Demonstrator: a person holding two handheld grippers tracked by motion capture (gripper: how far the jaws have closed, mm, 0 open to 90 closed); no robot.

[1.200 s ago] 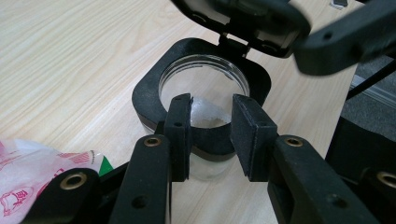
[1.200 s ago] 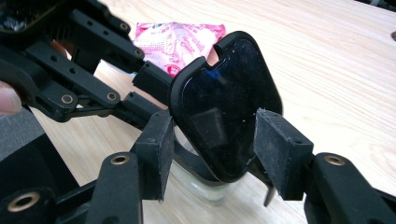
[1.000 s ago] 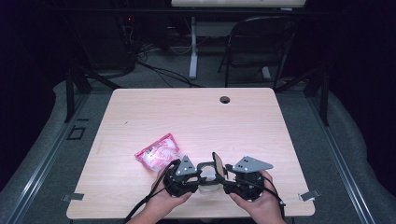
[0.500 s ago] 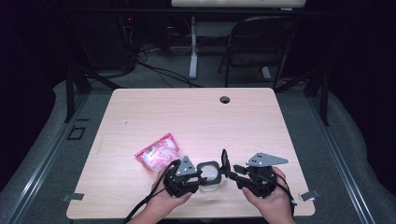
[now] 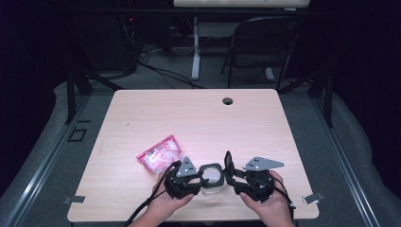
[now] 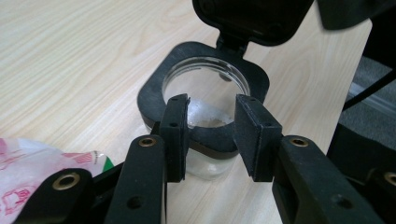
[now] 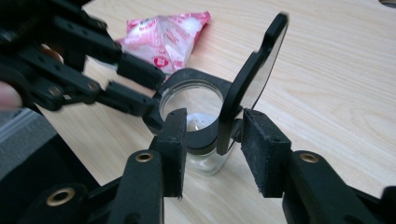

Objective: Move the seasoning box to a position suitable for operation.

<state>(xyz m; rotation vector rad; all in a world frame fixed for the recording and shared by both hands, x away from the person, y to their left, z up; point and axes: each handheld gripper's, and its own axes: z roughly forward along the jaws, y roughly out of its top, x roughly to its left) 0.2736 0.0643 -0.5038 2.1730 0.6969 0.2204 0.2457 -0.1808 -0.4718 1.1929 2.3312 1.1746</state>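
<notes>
The lid [image 5: 229, 163] now stands upright, flipped since a second ago. Left to right: pink packet [image 5: 160, 153], left hand-held gripper [image 5: 201, 178] clamped on the jar [image 5: 211, 176] at the tabletop's [image 5: 198, 118] near edge, right hand-held gripper [image 5: 232, 176], just reopening, straddling the lid's hinge, unclamped.

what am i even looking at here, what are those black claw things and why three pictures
A person sits at a wooden table holding a hand-held gripper in each hand: black two-jaw tongs, each with its own camera. One picture is taken from above the table. The other two look along each gripper's own jaws.

On the table lie a pink packet and a small clear jar with a black collar and a hinged black lid, flipped open and standing upright.

The left gripper is shut on the jar at its collar, steadying it. The right gripper has its jaws either side of the lid's hinge end; they have just been opening and do not press on it.
</notes>
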